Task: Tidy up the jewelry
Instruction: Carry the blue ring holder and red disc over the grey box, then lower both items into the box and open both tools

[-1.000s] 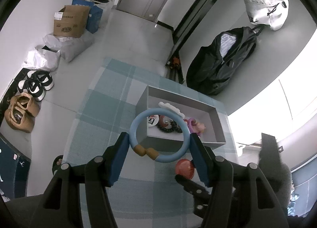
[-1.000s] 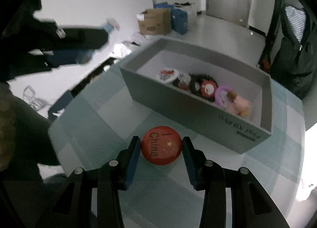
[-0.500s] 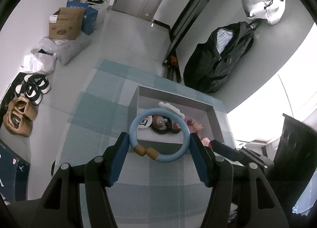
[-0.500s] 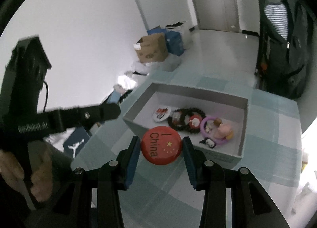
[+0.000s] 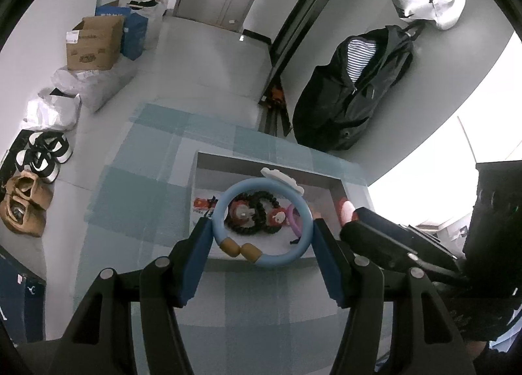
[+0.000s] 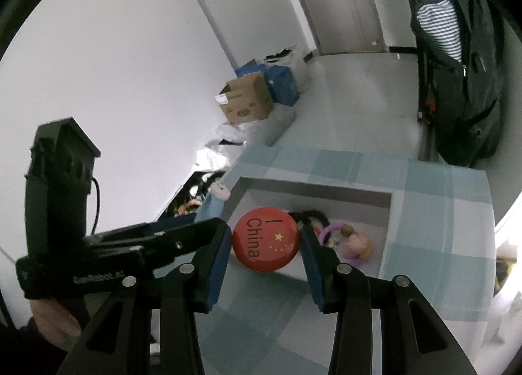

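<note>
Left claw pinches a light blue bangle at mid-frame, held over the grey box's near wall. Right claw clamps a red "China" badge above that box, where black beads and a purple ring lie.

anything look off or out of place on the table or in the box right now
Nothing stands out. The grey box sits square on the checked cloth, with bracelets and charms lying loose inside. The left gripper holds the blue ring and the right gripper holds the red badge, both above the box.
</note>
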A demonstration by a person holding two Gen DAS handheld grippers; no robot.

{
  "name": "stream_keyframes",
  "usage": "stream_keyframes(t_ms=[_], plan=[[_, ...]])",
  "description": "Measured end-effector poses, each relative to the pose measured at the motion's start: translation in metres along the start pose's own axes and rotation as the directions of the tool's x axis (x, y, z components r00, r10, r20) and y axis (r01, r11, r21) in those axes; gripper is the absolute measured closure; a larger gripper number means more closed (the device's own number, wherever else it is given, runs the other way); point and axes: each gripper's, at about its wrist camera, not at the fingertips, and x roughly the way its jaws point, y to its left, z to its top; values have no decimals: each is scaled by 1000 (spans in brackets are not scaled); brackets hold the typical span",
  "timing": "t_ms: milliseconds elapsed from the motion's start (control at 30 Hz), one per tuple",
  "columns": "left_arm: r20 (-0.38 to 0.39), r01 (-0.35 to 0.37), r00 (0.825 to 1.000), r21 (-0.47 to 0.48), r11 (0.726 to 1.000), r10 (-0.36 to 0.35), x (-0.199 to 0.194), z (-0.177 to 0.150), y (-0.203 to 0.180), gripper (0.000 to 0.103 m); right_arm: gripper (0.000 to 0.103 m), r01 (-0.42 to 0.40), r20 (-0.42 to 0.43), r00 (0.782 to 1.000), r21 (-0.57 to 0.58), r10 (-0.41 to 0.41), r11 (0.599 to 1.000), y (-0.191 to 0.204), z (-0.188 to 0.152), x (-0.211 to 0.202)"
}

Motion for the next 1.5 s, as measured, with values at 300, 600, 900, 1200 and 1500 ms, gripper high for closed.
stream_keyframes(t_ms=[300,600,900,1200,1500], plan=[[-19,-28,999,9,1000,28,15,7,-5,46,61,11,8,1000,48,-11,999,-19,17,5],[-64,-34,997,32,999,36,34,12,-8,46,61,3,-3,1000,93,-3,996,-40,32,15],[-104,-42,994,22,999,44,46,12,-5,46,61,24,-27,999,144,-20,989,-58,35,26],[-104,-47,993,48,998,52,47,10,-11,46,61,26,-45,999,126,-21,992,-55,33,30],[-118,-58,991,42,997,63,50,12,-13,46,53,60,-81,996,146,-48,988,-58,29,37]])
